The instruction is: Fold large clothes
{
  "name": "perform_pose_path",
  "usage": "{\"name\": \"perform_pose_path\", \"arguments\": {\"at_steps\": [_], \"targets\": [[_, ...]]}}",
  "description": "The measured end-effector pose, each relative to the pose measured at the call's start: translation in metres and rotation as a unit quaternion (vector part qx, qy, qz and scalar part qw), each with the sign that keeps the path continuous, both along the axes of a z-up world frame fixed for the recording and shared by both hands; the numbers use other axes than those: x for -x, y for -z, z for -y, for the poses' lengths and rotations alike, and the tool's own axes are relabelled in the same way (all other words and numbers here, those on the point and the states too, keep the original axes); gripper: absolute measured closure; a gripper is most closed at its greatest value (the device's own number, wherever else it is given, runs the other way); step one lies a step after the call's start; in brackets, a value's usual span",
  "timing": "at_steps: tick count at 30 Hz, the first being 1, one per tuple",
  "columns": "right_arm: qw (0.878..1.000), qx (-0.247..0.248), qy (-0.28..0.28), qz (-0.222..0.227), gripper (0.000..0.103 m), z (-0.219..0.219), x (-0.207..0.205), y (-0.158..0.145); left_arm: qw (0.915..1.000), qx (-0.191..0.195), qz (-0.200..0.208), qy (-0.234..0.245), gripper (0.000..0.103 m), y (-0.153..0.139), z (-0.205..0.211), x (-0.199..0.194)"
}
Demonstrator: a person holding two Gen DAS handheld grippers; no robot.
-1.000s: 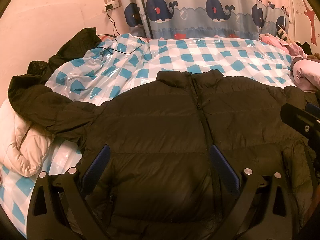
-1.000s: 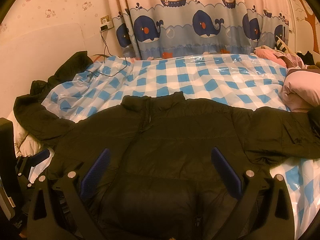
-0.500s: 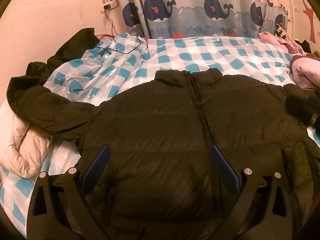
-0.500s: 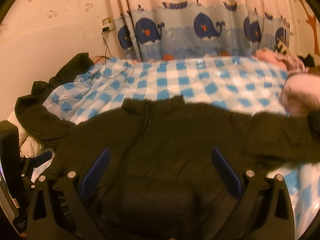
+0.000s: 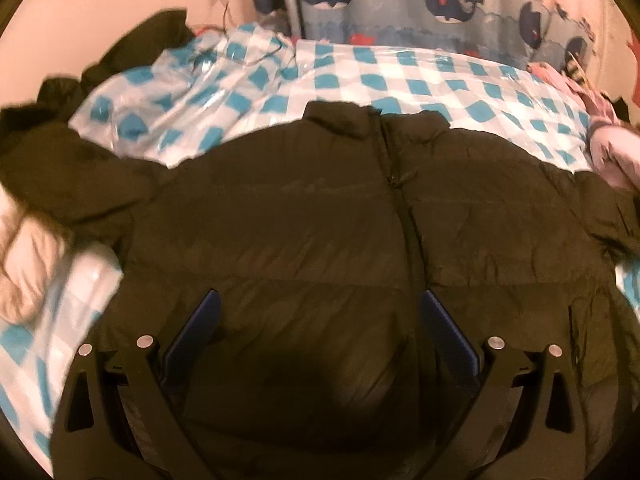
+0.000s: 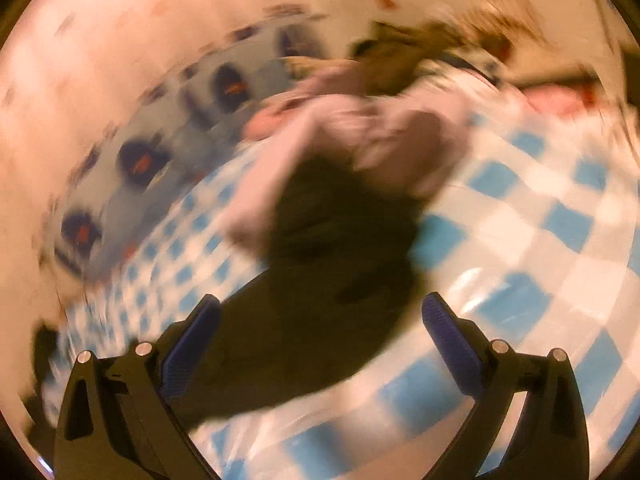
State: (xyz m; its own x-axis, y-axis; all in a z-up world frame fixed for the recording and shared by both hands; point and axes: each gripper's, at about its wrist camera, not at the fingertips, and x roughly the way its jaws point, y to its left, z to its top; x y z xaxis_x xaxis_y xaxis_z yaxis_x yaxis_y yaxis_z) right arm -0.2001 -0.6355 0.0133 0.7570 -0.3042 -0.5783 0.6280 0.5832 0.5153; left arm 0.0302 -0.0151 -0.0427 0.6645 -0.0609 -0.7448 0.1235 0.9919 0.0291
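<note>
A large black puffer jacket (image 5: 312, 216) lies front up on the blue-and-white checked bed cover (image 5: 420, 80), zip closed, collar toward the curtain, both sleeves spread sideways. My left gripper (image 5: 318, 320) hovers open over the jacket's lower front, nothing between its blue pads. The right wrist view is heavily blurred. In it my right gripper (image 6: 320, 316) stands open above the jacket's right sleeve (image 6: 328, 264), which runs away from the fingers across the checked cover (image 6: 520, 272).
A whale-print curtain (image 5: 400, 0) hangs behind the bed. A cream puffy garment (image 5: 24, 264) lies at the left edge and another black garment (image 5: 132, 48) at the back left. Pink clothes (image 6: 360, 132) are piled just beyond the right sleeve's end.
My right gripper has swung fast to the right, from over the jacket's front to over its right sleeve. The left gripper has shifted slightly and tilted; both stay open.
</note>
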Motion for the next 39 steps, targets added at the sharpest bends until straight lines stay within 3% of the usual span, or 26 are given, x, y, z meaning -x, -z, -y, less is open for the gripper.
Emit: {"name": "perform_pose_path", "arguments": {"at_steps": [3,8,15,17,18,19,21,22,27,31,34,39], "targets": [[0.999,-0.028,-0.006,0.028,0.006,0.028,0.007,0.022,0.9991,0.029,-0.02,-0.022,0.007,0.008,-0.007,-0.009],[0.998,-0.029,-0.042,0.042,0.006,0.059,-0.011,0.044,0.9949,0.069,-0.045,-0.058,0.007,0.018,-0.024,-0.019],[0.998,-0.009,-0.063,0.0,0.007,0.085,-0.053,0.058,0.9954,0.056,-0.052,-0.057,0.007,0.02,-0.013,-0.022],[0.996,-0.007,-0.087,-0.002,0.033,0.084,-0.062,0.056,0.9956,0.052,-0.053,-0.056,0.007,0.02,-0.01,-0.022],[0.995,-0.007,-0.099,-0.007,0.056,0.082,-0.066,0.054,0.9956,0.052,-0.054,-0.056,0.007,0.02,-0.01,-0.022],[0.995,0.0,-0.104,-0.01,0.072,0.078,-0.067,0.05,0.9955,0.054,-0.055,-0.056,0.007,0.019,-0.01,-0.022],[0.993,0.01,-0.116,0.0,0.087,0.066,-0.066,0.037,0.9952,0.058,-0.055,-0.055,0.007,0.017,-0.01,-0.023],[0.993,0.011,-0.12,0.01,0.09,0.061,-0.064,0.032,0.9952,0.06,-0.054,-0.055,0.007,0.017,-0.011,-0.022],[0.983,-0.004,-0.126,0.131,0.09,0.045,-0.055,-0.021,0.9944,0.074,-0.052,-0.056,0.007,0.011,-0.014,-0.021],[0.968,-0.063,-0.109,0.215,0.09,0.049,-0.065,-0.051,0.993,0.092,-0.047,-0.056,0.007,0.002,-0.019,-0.019],[0.96,-0.091,-0.112,0.24,0.09,0.038,-0.084,-0.067,0.9928,0.099,-0.043,-0.052,0.007,-0.005,-0.021,-0.017],[0.951,-0.088,-0.156,0.251,0.09,-0.014,-0.122,-0.104,0.9953,0.081,-0.04,-0.035,0.007,-0.014,-0.019,-0.012]]}}
